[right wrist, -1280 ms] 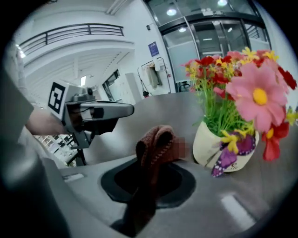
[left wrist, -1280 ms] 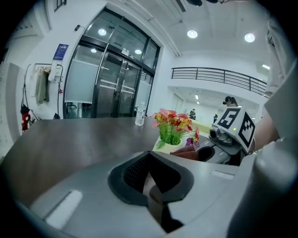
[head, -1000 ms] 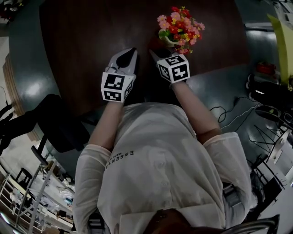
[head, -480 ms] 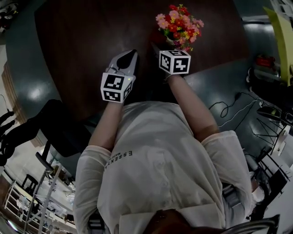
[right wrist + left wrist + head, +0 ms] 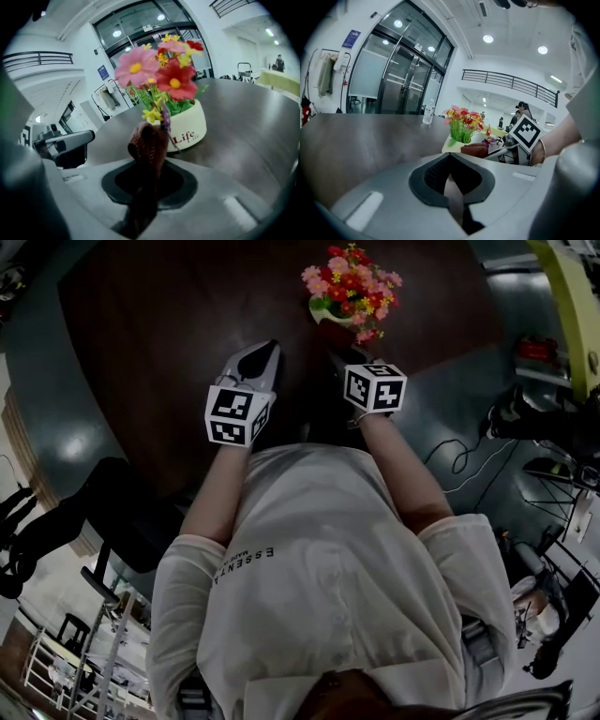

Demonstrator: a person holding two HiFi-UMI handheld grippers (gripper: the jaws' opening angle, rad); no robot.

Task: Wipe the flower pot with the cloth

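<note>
A cream flower pot with pink, red and yellow flowers stands on the dark round table. My right gripper is just on the near side of it, shut on a dark red cloth. In the right gripper view the bunched cloth stands up from the jaws right in front of the pot; whether it touches the pot's wall I cannot tell. My left gripper rests to the pot's left, shut and holding nothing. From the left gripper view the pot and cloth lie ahead to the right.
A clear water bottle stands on the far part of the table. A black chair is at the table's near left edge. Cables and dark gear lie on the floor to the right.
My right gripper has rolled and shifted right and a little back toward me beside the pot, cloth still gripped. The left gripper has stayed where it was.
</note>
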